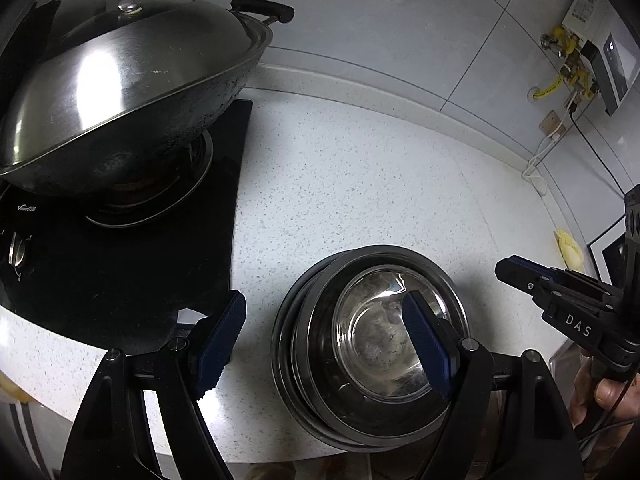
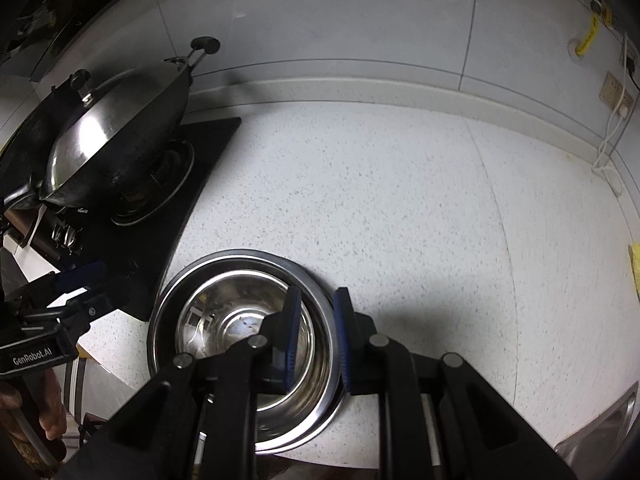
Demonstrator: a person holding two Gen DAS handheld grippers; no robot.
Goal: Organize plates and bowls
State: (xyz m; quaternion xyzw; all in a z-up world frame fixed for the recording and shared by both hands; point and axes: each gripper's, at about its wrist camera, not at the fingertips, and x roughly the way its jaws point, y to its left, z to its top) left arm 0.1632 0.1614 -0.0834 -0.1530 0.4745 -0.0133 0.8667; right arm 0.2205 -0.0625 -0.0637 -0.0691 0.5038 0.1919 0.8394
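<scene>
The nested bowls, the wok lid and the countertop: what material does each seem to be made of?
Nested bowls: likely stainless steel, polished; mirror-like reflections inside.
Wok lid: also seems stainless steel, brushed to shiny; broad bright glare on the dome.
Countertop: probably artificial stone or quartz, smooth, white with fine dark speckles; the exact material cannot be told.

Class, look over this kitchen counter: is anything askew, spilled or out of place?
The bowls are nested off-centre: in the left wrist view the lower rims stick out to the left of the top bowl. The lid on the wok looks tilted, though the lens may exaggerate that. Nothing is spilled on the counter.
</scene>
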